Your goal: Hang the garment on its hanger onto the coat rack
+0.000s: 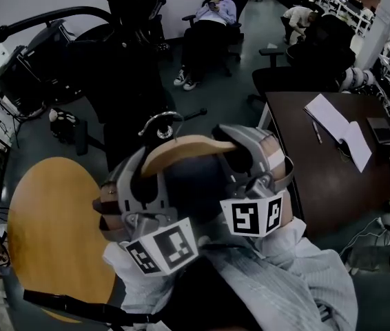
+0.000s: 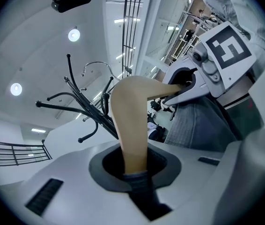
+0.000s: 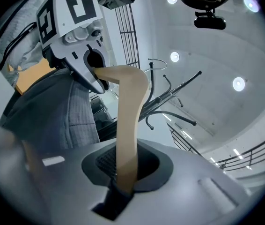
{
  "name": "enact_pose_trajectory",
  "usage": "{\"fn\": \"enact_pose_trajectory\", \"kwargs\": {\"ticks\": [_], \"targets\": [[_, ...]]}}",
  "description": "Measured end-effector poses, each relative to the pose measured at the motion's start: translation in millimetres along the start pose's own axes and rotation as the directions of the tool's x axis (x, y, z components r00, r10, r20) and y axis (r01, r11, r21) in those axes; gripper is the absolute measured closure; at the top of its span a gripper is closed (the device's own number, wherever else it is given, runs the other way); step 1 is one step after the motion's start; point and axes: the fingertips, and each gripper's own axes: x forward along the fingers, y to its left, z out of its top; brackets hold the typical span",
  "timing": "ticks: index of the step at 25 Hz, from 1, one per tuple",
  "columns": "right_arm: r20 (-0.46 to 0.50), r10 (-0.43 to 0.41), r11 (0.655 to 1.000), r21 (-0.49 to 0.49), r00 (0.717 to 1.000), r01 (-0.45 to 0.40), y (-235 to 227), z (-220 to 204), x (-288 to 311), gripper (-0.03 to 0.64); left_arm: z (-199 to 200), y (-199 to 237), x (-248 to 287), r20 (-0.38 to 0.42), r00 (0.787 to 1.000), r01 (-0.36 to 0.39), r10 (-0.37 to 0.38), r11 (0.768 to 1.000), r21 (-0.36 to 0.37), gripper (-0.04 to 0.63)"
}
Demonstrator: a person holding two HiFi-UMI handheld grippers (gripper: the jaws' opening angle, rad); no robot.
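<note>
A tan wooden hanger [image 1: 188, 147] with a metal hook [image 1: 160, 123] carries a grey striped garment [image 1: 278, 267] that hangs below it toward me. My left gripper [image 1: 143, 171] is shut on the hanger's left shoulder, and my right gripper [image 1: 240, 154] is shut on its right shoulder. In the left gripper view the hanger arm [image 2: 130, 121] rises out of the left gripper [image 2: 135, 172] toward the other gripper [image 2: 188, 86]. The right gripper view shows the same from the right gripper [image 3: 123, 182], with the garment [image 3: 62, 111] at the left. The black coat rack [image 1: 122, 61] stands just beyond the hook; its curved arms [image 2: 83, 104] spread behind the hanger.
A round wooden table [image 1: 50, 233] lies at the lower left. A dark table [image 1: 298, 164] with papers stands at the right. A person sits in a chair [image 1: 209, 26] at the back. Dark equipment [image 1: 29, 74] crowds the left wall.
</note>
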Motion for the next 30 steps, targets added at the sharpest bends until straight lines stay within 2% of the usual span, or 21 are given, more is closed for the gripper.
{"fn": "enact_pose_trajectory", "kwargs": {"ticks": [11, 15, 30], "targets": [[0.105, 0.022, 0.999, -0.038, 0.994, -0.018, -52.6, -34.9, 83.0, 0.572, 19.5, 24.9, 89.4, -0.042, 0.996, -0.078, 0.076, 0.997, -0.029, 0.545], [0.144, 0.062, 0.997, -0.045, 0.988, -0.056, -65.1, -44.8, 108.2, 0.571, 23.7, 30.6, 112.9, -0.076, 0.991, -0.109, 0.106, 0.993, -0.037, 0.545], [0.167, 0.166, 0.986, -0.005, 0.972, -0.167, -34.1, -58.2, 177.9, 0.568, -25.0, 39.7, 162.0, -0.168, 0.981, -0.106, 0.098, 0.994, -0.041, 0.545]]}}
